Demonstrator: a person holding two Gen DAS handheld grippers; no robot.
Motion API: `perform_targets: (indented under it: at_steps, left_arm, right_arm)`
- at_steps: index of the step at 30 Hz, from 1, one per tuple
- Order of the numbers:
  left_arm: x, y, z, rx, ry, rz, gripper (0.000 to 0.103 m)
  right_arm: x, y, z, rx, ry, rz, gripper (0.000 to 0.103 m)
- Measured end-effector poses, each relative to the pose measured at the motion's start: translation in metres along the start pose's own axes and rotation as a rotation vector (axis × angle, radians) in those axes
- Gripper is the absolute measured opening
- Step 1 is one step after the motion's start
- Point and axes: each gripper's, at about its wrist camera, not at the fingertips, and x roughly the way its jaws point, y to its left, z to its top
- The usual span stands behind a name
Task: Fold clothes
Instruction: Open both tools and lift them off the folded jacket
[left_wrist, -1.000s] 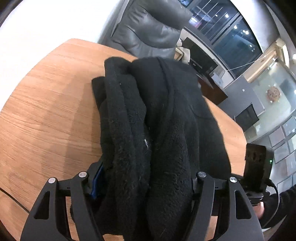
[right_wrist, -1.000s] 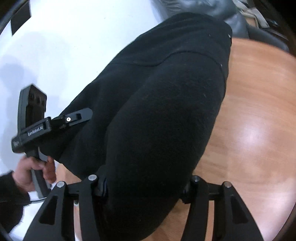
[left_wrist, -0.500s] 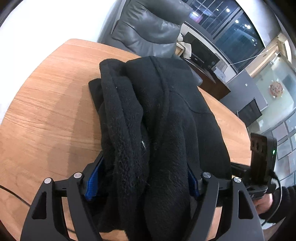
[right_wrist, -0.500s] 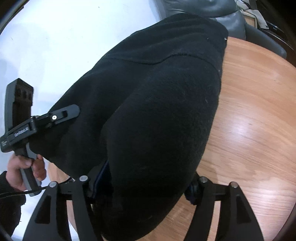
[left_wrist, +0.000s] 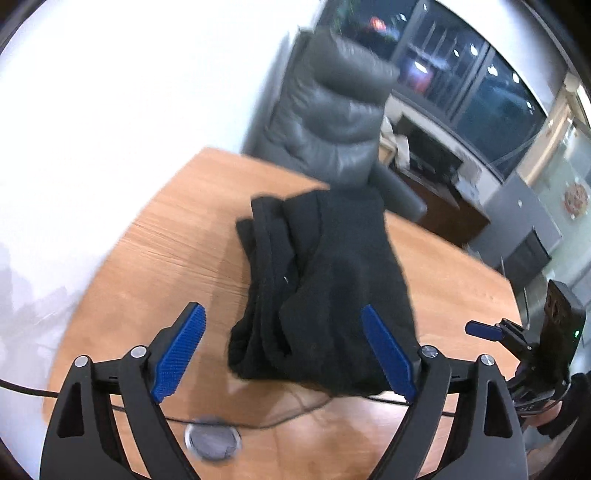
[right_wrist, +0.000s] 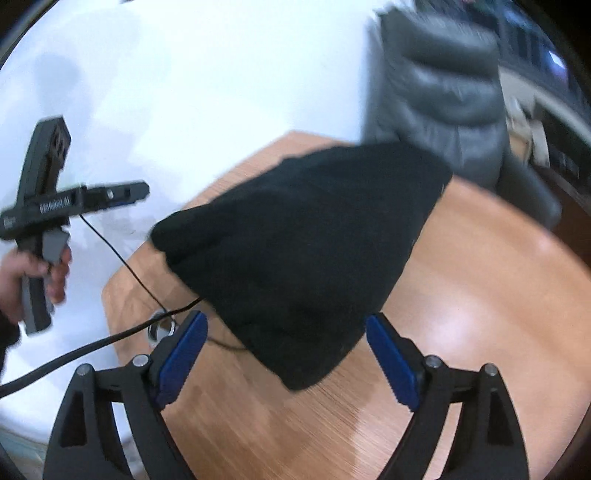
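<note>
While the left gripper (left_wrist: 284, 350) hangs above the wooden table (left_wrist: 177, 258) with its jaws spread wide and nothing between them, the black fleece garment (left_wrist: 325, 291) lies folded in a thick bundle on the tabletop just beyond its blue pads (left_wrist: 181, 350). From the left wrist view the bundle shows stacked edges on its left side and a smooth top on the right. Behind the garment, past the table's far edge, stands a grey leather chair (left_wrist: 340, 122). To the right of the garment, off the table's edge, the right gripper (left_wrist: 484, 330) shows one blue pad, and its handle sits in a hand that is mostly cut off by the frame. Nearer than the garment, a thin black cable (left_wrist: 258, 424) runs across the wood past a round metal grommet (left_wrist: 212, 441).

From the right wrist view, the right gripper (right_wrist: 286, 362) also has its jaws parted and empty, its blue pads (right_wrist: 391, 360) on either side of the garment's (right_wrist: 306, 243) near corner without touching it. The garment rests on the table (right_wrist: 480, 295) as a smooth dark wedge. Left of the garment, off the table, the left gripper (right_wrist: 122, 192) is held by a hand (right_wrist: 26, 277). A black cable (right_wrist: 122, 258) runs from the handle to beneath the garment's near edge. The chair (right_wrist: 443, 103) stands behind the garment, blurred.
</note>
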Motion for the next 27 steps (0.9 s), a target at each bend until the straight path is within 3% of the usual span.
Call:
perform_targets:
  at_steps: [1, 3, 7, 9, 14, 21, 25, 27]
  left_arm:
    - [-0.019, -0.010, -0.006, -0.003, -0.024, 0.017, 0.092]
    - [-0.056, -0.032, -0.019, -0.016, -0.069, 0.064, 0.094]
    - [-0.108, -0.067, -0.047, -0.095, -0.139, 0.143, 0.096]
    - [-0.122, -0.080, -0.059, -0.135, -0.169, 0.171, 0.096]
    - [-0.151, -0.101, -0.074, -0.258, -0.220, 0.185, 0.096]
    - [-0.213, -0.147, -0.063, -0.243, -0.300, 0.236, 0.100]
    - [-0.224, -0.157, -0.062, -0.259, -0.263, 0.200, 0.103]
    - [-0.209, -0.156, -0.064, -0.239, -0.213, 0.174, 0.103]
  right_arm:
    - [0.014, -0.020, 0.034, -0.039, -0.017, -0.002, 0.091]
    - [-0.009, -0.036, 0.046, -0.091, -0.056, -0.001, 0.091]
    - [-0.053, -0.071, 0.036, -0.090, -0.105, 0.020, 0.091]
    - [-0.097, -0.070, 0.045, -0.086, -0.128, 0.034, 0.091]
    - [-0.151, -0.068, 0.074, -0.139, -0.224, 0.121, 0.091]
    - [-0.231, -0.074, 0.089, -0.182, -0.315, 0.201, 0.091]
    - [-0.257, -0.091, 0.088, -0.168, -0.311, 0.210, 0.092]
    - [-0.260, -0.103, 0.086, -0.171, -0.294, 0.210, 0.094]
